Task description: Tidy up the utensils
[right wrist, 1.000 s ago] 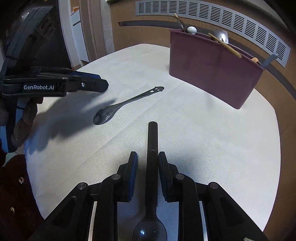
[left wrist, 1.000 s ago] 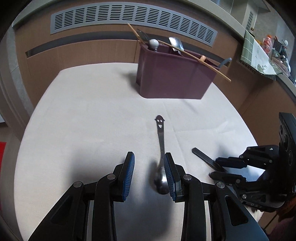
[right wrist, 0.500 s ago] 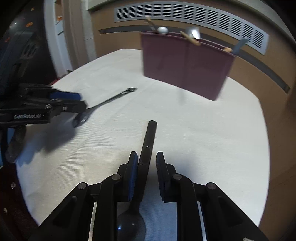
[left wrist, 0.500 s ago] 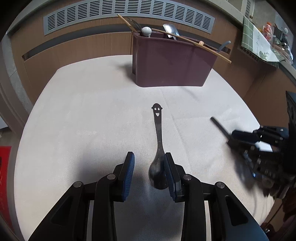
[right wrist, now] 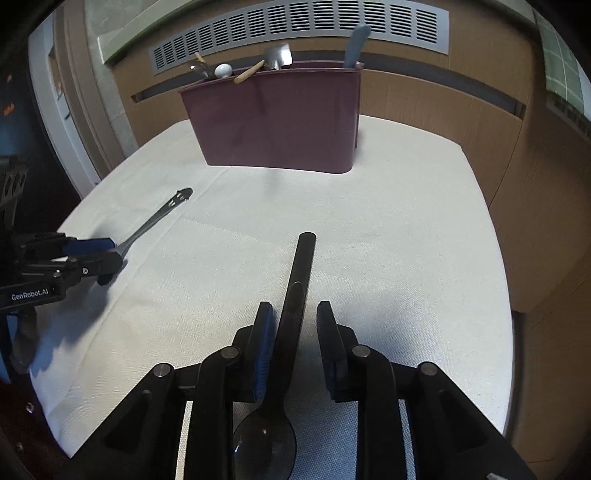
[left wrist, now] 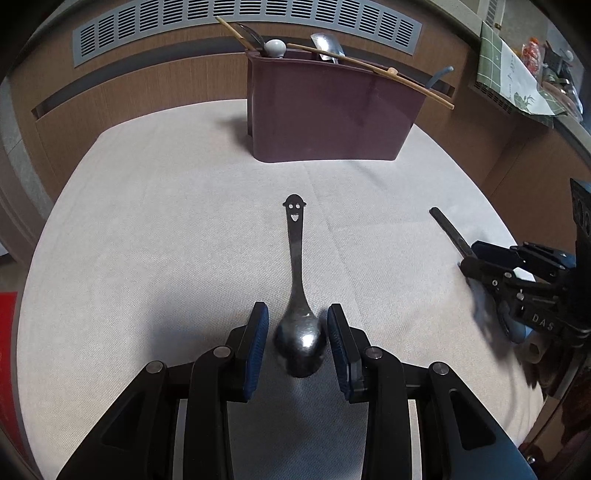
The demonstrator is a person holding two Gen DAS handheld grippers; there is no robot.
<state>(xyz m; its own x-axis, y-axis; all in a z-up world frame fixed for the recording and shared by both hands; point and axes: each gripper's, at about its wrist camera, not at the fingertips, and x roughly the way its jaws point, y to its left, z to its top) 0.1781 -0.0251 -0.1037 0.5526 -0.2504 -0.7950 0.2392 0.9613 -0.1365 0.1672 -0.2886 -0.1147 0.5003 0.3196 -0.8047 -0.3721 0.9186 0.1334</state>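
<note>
A steel spoon [left wrist: 295,258] with a smiling face cut in its handle lies on the white tablecloth [left wrist: 147,240]. Its bowl sits between the fingers of my left gripper [left wrist: 297,325], which is open, with a small gap on each side. My right gripper [right wrist: 293,325] straddles the handle of a black spoon [right wrist: 301,273]; its jaws are opening, the handle rests near the left pad and the right pad stands clear. A maroon utensil holder [left wrist: 325,110] [right wrist: 277,122] stands at the back of the table. The right wrist view also shows the left gripper [right wrist: 107,258] over the steel spoon [right wrist: 155,221].
The holder carries chopsticks [left wrist: 369,66], a metal scoop [right wrist: 279,55], a white-knobbed tool and a blue handle [right wrist: 354,44]. Behind it runs a wooden panel with a vent grille [left wrist: 240,22]. The table's right edge [right wrist: 506,295] drops off close to the right gripper [left wrist: 476,258].
The left gripper shifted sideways, so the steel spoon's bowl now sits centred between its fingers. The right gripper moved away to the right and rolled; its jaws narrowed on the black handle, then widened.
</note>
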